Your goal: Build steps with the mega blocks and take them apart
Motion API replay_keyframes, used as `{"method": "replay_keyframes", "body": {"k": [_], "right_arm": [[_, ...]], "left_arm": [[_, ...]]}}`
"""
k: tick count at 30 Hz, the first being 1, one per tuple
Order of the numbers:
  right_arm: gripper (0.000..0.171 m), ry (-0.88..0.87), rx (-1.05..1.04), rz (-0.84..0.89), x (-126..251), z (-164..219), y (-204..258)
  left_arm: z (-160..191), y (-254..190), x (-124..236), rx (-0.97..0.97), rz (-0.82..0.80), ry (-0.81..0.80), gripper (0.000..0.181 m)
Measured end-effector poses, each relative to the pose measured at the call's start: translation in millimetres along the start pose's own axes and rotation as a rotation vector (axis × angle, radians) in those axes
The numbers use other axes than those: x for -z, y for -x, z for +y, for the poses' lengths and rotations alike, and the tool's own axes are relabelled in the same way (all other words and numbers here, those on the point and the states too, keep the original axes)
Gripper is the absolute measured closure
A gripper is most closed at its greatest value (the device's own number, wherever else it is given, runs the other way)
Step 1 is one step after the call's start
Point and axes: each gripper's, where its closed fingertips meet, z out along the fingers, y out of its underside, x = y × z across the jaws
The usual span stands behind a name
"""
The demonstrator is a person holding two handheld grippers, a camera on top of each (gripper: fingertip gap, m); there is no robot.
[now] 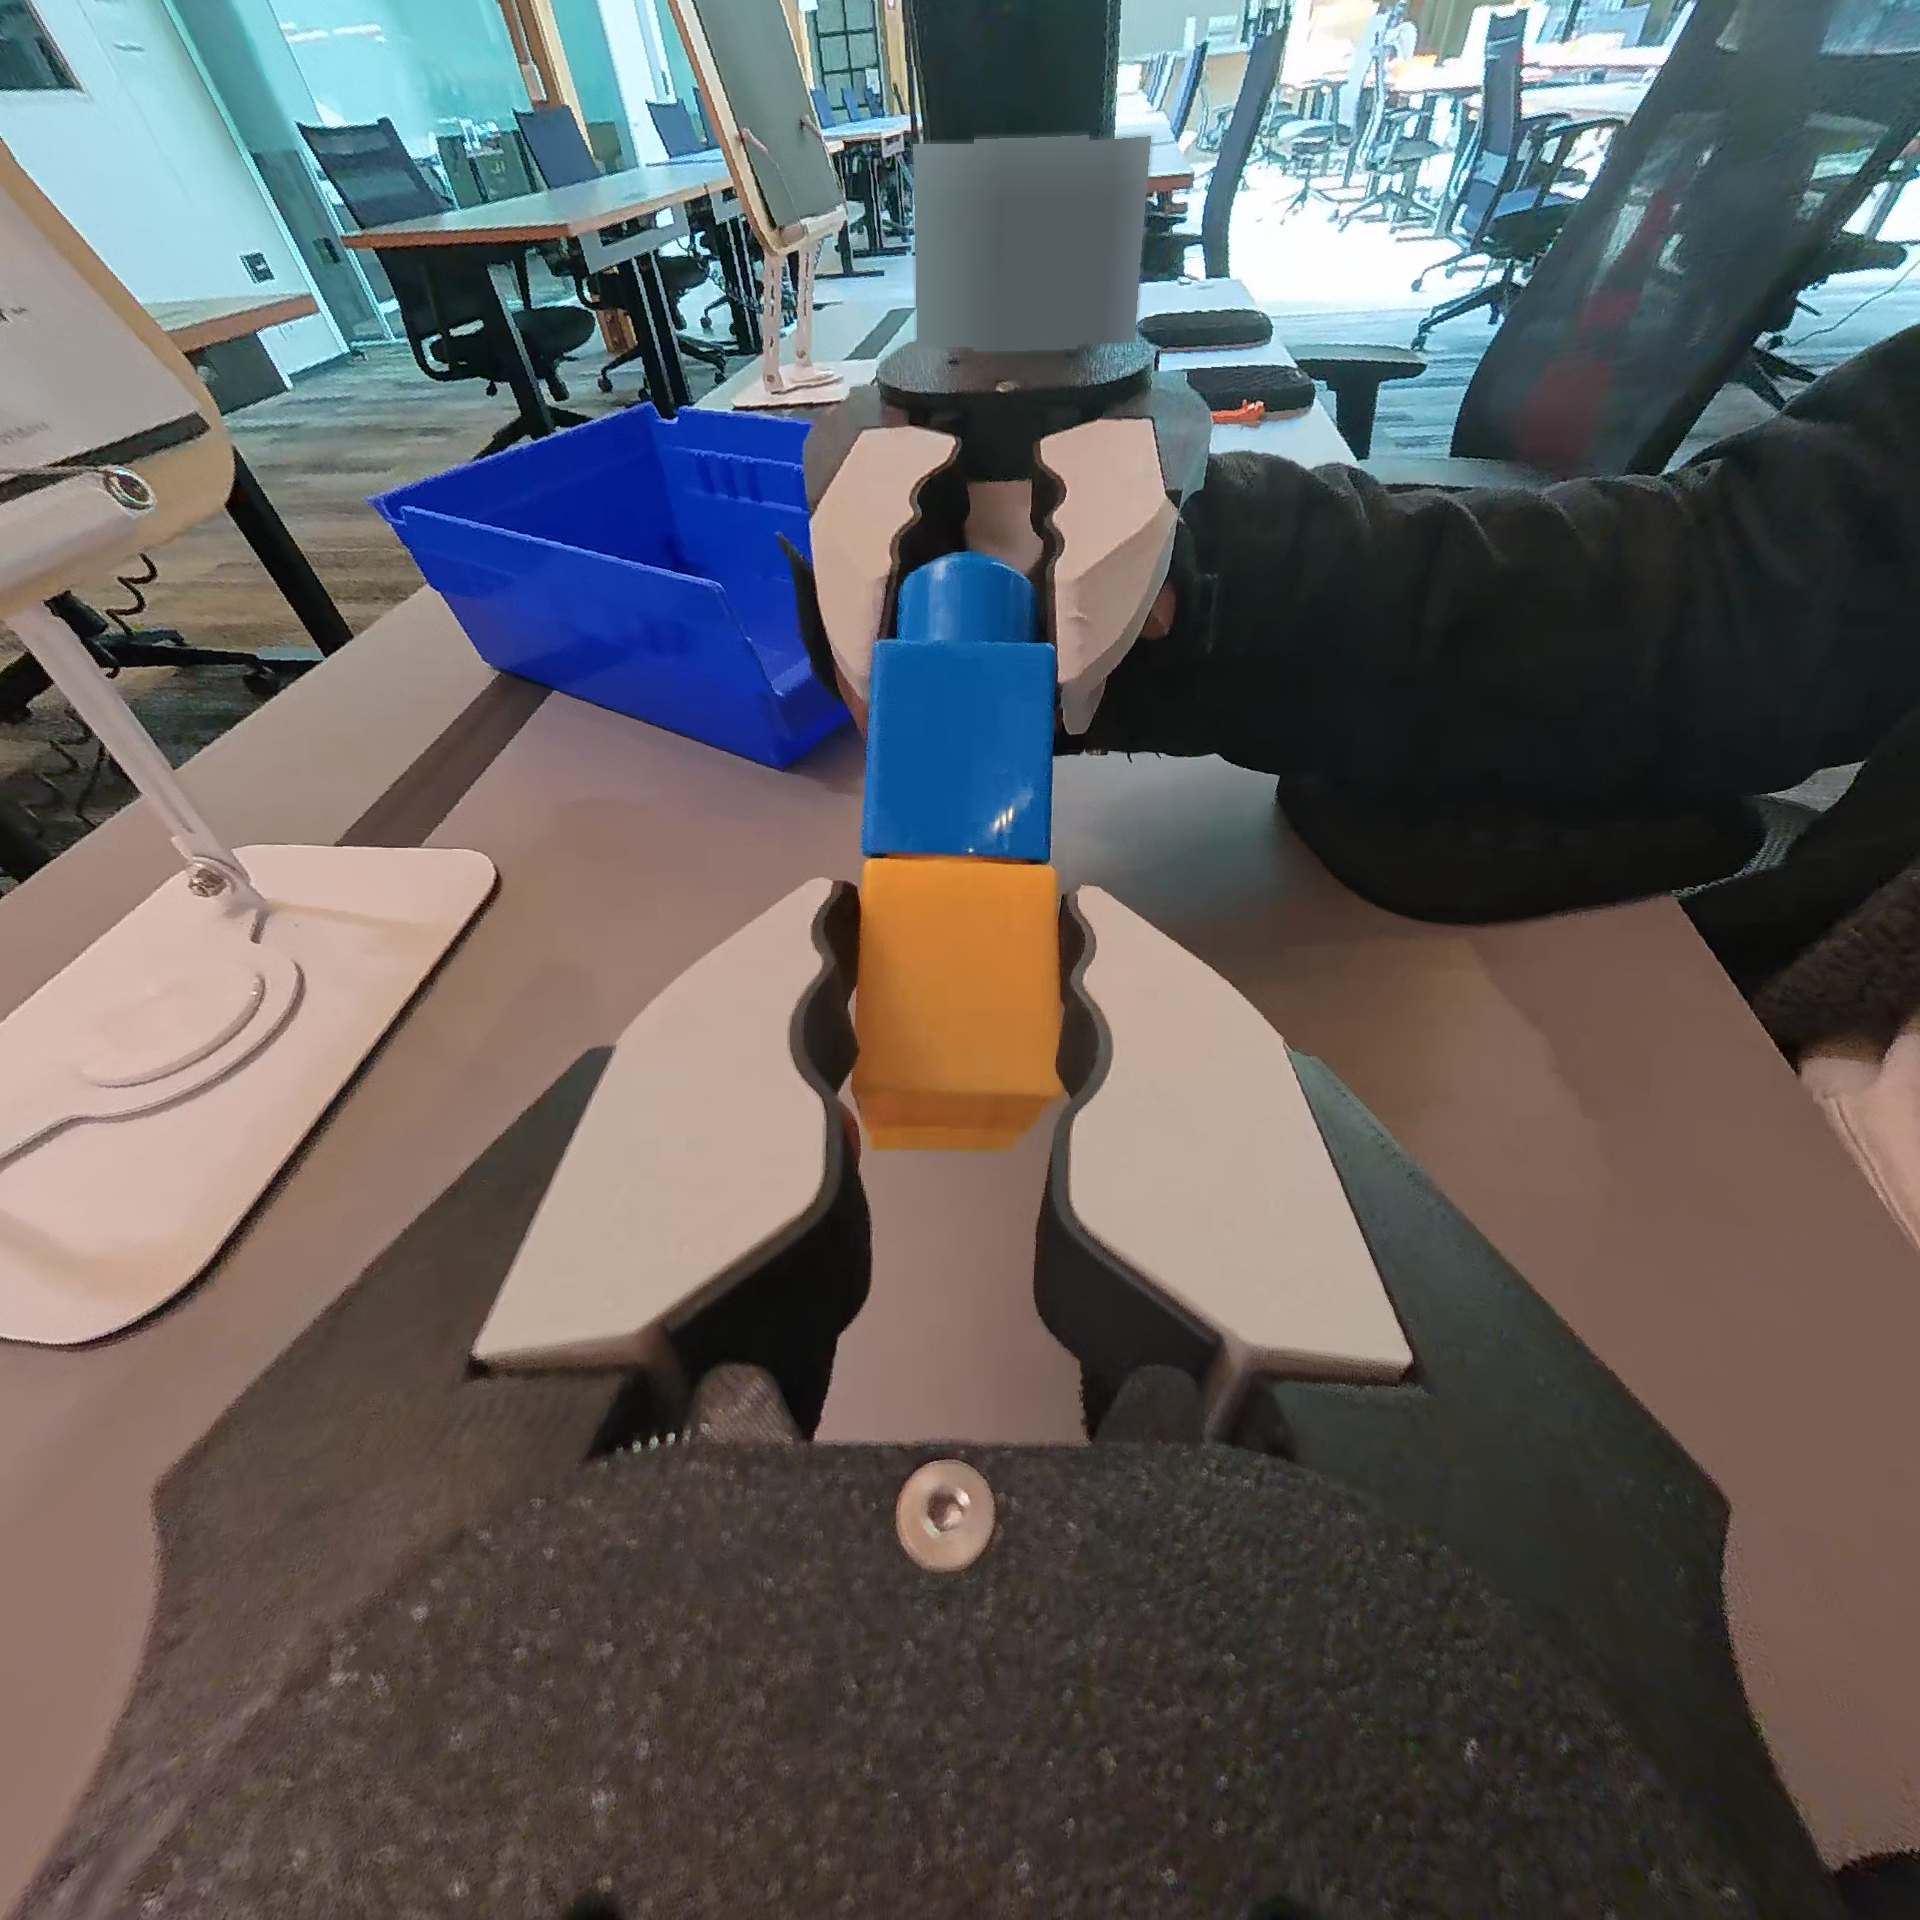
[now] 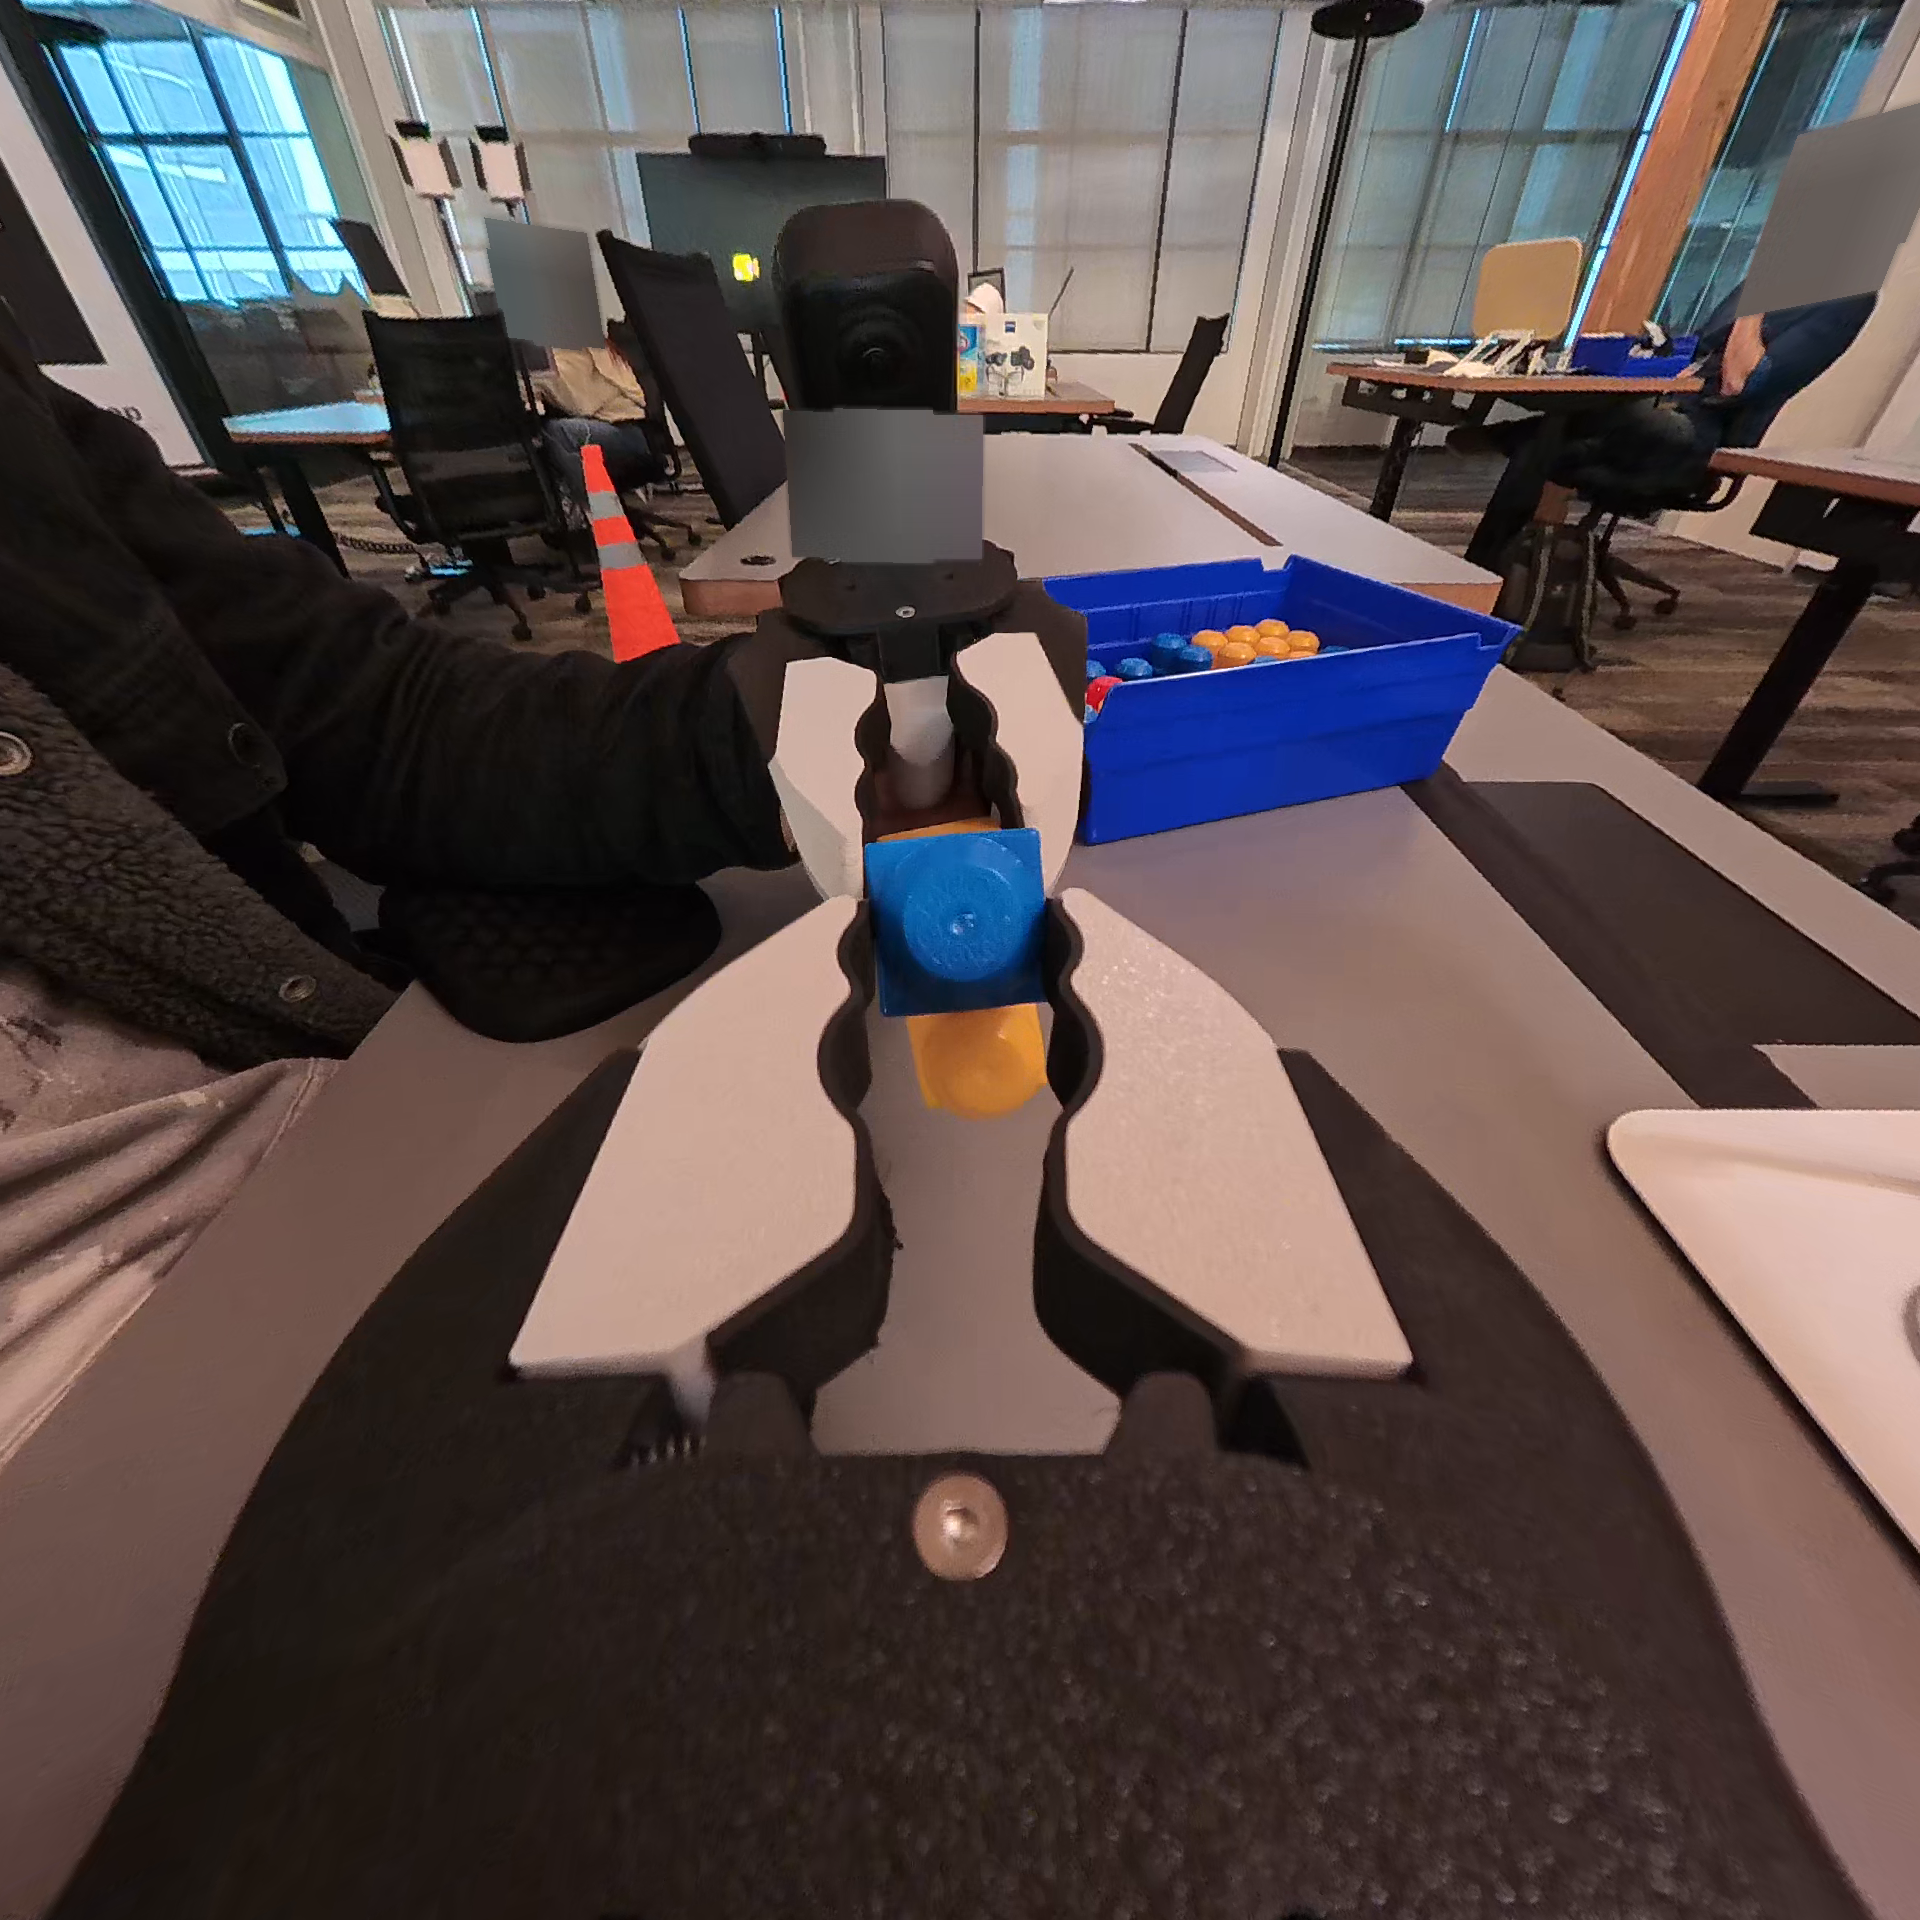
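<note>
A blue mega block (image 1: pixel 956 753) and an orange mega block (image 1: pixel 954 997) are joined end to end and held in the air above the grey table (image 1: pixel 644 894). My left gripper (image 1: pixel 956 904) is shut on the orange block. My right gripper (image 1: pixel 961 707) faces it and is shut on the blue block. In the right wrist view, the right gripper (image 2: pixel 956 914) clamps the blue block (image 2: pixel 958 925), whose stud faces the camera. An orange stud (image 2: pixel 977 1070) shows below it. The left gripper (image 2: pixel 935 831) is just behind.
A blue bin (image 2: pixel 1278 748) with several blue, orange and red blocks (image 2: pixel 1236 644) stands on the table; it also shows in the left wrist view (image 1: pixel 582 592). A white stand base (image 1: pixel 208 1039) lies to the left. Black-sleeved arms (image 1: pixel 1507 623) reach in.
</note>
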Motion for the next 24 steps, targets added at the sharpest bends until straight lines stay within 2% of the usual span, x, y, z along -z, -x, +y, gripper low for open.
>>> {"method": "replay_keyframes", "body": {"k": [14, 24], "right_arm": [[0.141, -0.138, -0.034, -0.031, -9, -5, 1], [0.141, -0.123, -0.003, -0.033, -10, -1, 3]], "left_arm": [[-16, 0, 10, 0.024, 0.014, -0.083, 0.144], [-15, -1, 9, 0.009, 0.019, -0.088, 0.144]]}}
